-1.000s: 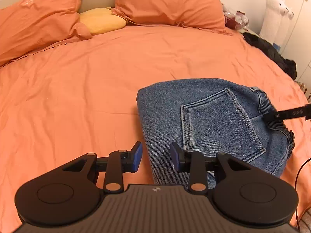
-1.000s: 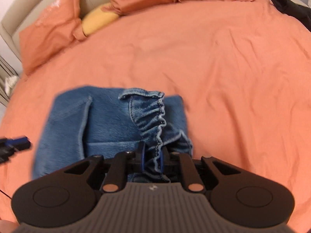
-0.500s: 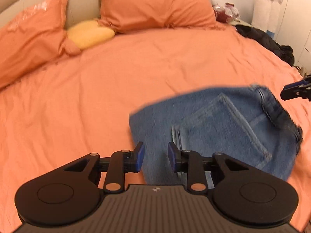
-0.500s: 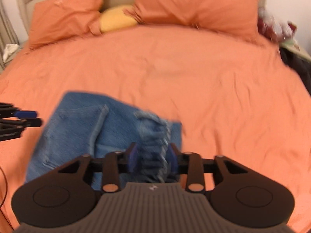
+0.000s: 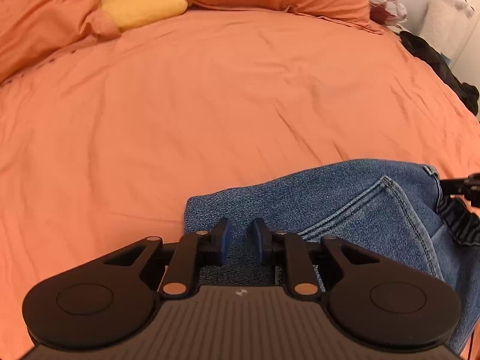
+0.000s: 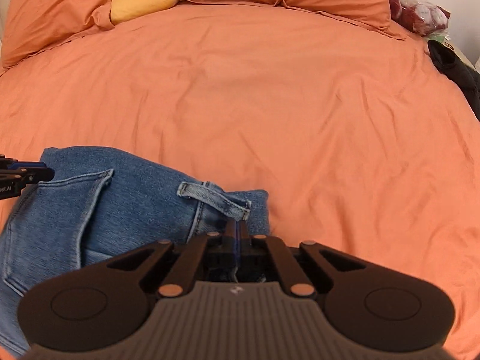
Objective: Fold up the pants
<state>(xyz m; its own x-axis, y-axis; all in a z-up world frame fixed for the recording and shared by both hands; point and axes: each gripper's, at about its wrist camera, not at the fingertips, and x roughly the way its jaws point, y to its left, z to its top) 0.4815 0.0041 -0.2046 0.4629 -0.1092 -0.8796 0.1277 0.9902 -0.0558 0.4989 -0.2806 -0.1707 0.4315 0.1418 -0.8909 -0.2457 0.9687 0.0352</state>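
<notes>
We have the folded jeans (image 5: pixel 345 210) on the orange bed (image 5: pixel 210 105); our right gripper (image 6: pixel 237 234) pinches the waistband, our left gripper (image 5: pixel 240 240) is spread over the fold; denim is heavy, floppy, best gripped at thick seams.

Both the left gripper (image 5: pixel 241 237) and right gripper (image 6: pixel 236 231) are matte black with blue finger pads, copper-coloured rivets and a ribbed grey base at 6 o'clock
</notes>
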